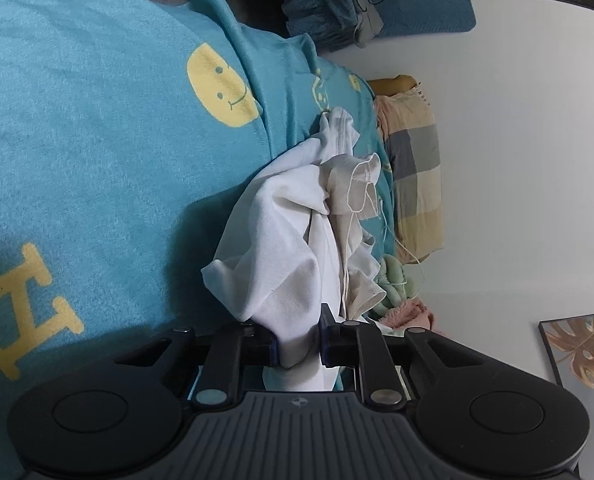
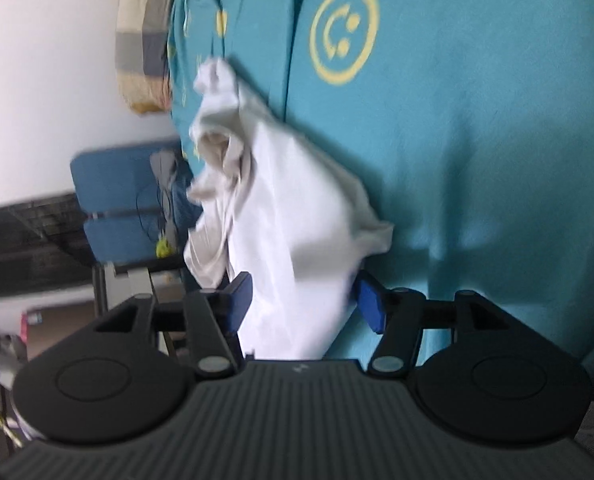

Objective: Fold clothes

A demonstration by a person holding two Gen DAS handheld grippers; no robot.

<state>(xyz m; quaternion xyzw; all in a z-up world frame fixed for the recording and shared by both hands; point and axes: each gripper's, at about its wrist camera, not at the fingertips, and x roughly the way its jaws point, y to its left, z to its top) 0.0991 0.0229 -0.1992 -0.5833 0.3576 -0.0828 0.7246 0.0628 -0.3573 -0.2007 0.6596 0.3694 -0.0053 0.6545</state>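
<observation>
We've got the white garment (image 1: 293,240) bunched over the teal bedspread (image 1: 97,140). Left tongs (image 1: 297,344) pinched on its edge, prob. to lift & spread; right tongs (image 2: 303,300) gape wide w/ cloth between, not clamped.

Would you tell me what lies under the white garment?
Under the white garment is the teal smiley-print bedcover. The left gripper pinches the garment's edge. Whatever is beneath the crumpled folds is hidden.

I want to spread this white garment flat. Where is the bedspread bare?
Bare teal bedspread lies between the white garment and the outlined smiley. It is crowded past the garment: plaid bedding and pink and green fabrics bunch along the wall.
</observation>
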